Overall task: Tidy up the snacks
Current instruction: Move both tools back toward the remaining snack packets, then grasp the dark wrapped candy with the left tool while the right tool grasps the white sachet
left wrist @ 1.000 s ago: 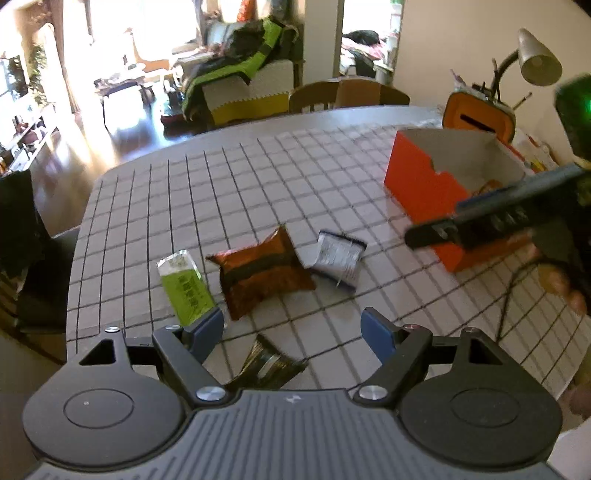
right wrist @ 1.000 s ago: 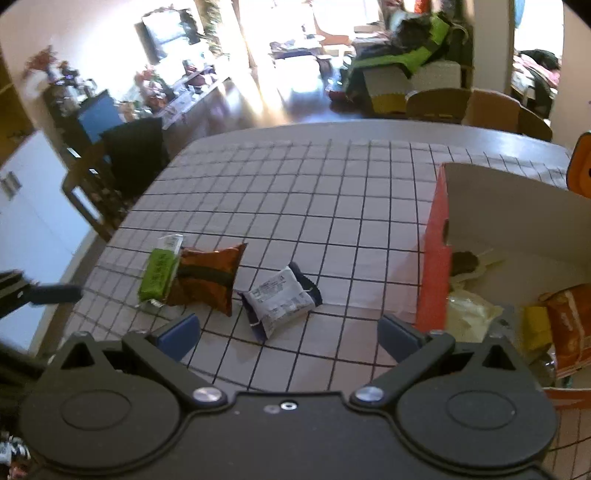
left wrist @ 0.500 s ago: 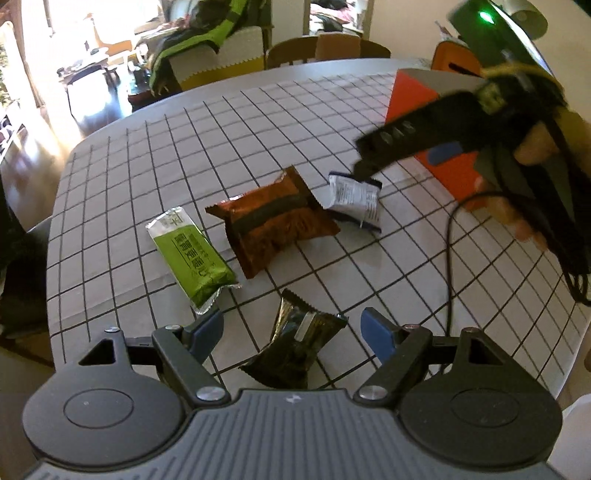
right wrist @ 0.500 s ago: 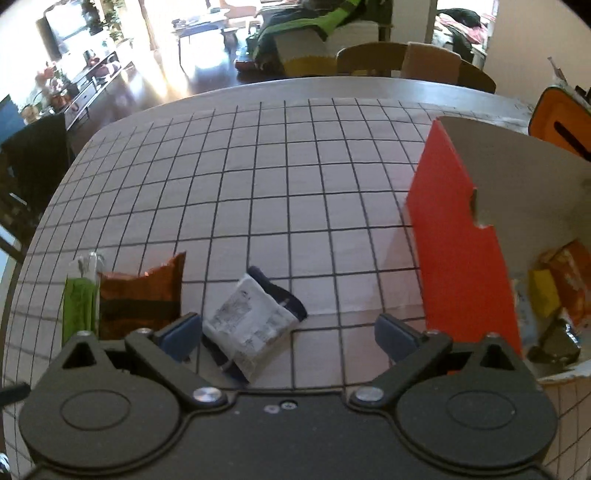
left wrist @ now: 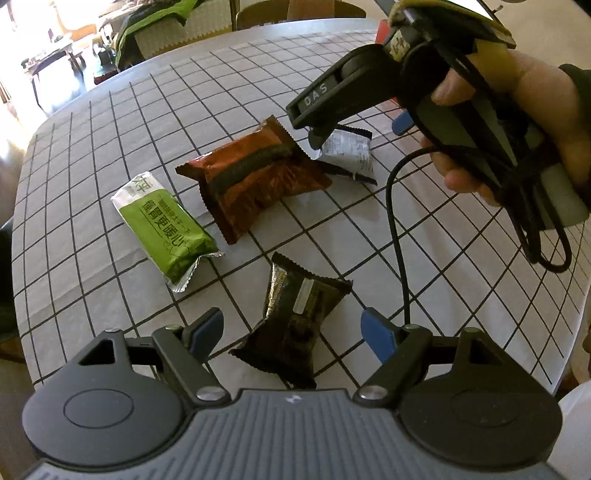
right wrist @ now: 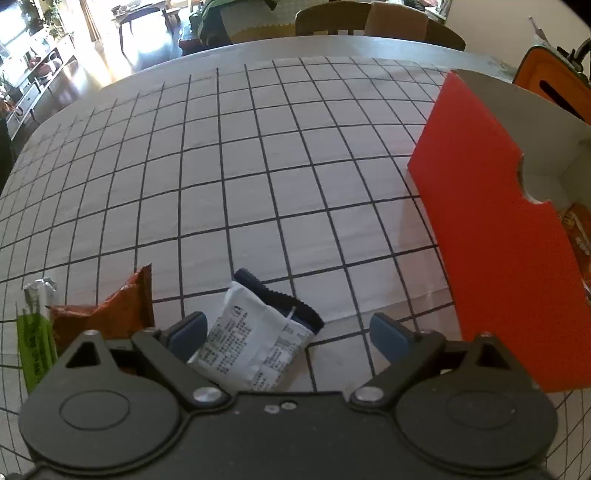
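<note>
Four snack packets lie on the checked tablecloth. The dark packet lies between the blue pads of my left gripper, which is open and not touching it. Beyond it are a green packet, an orange-brown packet and a white-and-navy packet. A hand holds my right gripper just over the white-and-navy packet. In the right wrist view that gripper has the packet between its fingers, nearer the left one. Its jaws are closing and the pads stand clear of the packet. The orange box stands to the right.
An orange snack bag shows inside the box. An orange bag stands behind it, and chairs line the table's far side. The right gripper's black cable hangs over the cloth. The table's rounded edge runs close on the left.
Both grippers came down toward the table. The left one now frames the dark packet. The right one swung left from the box to over the white-and-navy packet, its jaws narrowing slightly.
</note>
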Tool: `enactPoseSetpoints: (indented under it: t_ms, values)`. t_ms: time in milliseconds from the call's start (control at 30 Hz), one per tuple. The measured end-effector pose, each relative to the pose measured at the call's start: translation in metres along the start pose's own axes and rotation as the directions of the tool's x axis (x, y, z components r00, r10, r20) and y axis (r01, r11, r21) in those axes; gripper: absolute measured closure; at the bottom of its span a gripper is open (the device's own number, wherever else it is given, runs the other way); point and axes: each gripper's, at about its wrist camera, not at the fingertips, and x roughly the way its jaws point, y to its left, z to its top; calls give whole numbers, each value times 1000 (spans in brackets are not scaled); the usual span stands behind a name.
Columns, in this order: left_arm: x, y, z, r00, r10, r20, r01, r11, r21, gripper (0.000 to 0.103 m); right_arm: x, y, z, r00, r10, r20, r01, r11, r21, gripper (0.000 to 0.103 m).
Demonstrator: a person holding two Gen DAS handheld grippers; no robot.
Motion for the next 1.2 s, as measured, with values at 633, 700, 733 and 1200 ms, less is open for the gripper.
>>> enactPoseSetpoints:
  t_ms: [633,700,733,1200]
  values:
    - [27,14,13,996,-47,-82,47,999,-5,33,-14,14,-41,998,62,14,-59,986,-156,49]
    - [27,13,13,996,-26,-81,25,1000,-8,39,-16,14,-46,997,70,22,-65,983,-171,53]
    - [26,11,12,997,-13,-80,13,1000,-7,42,-18,12,-48,997,75,23,-70,982,-176,54]
    - [18,16,7,998,3,-55,-11,990,-143,70,-45,-40,-72,990,133,40,-125,980,-155,58]
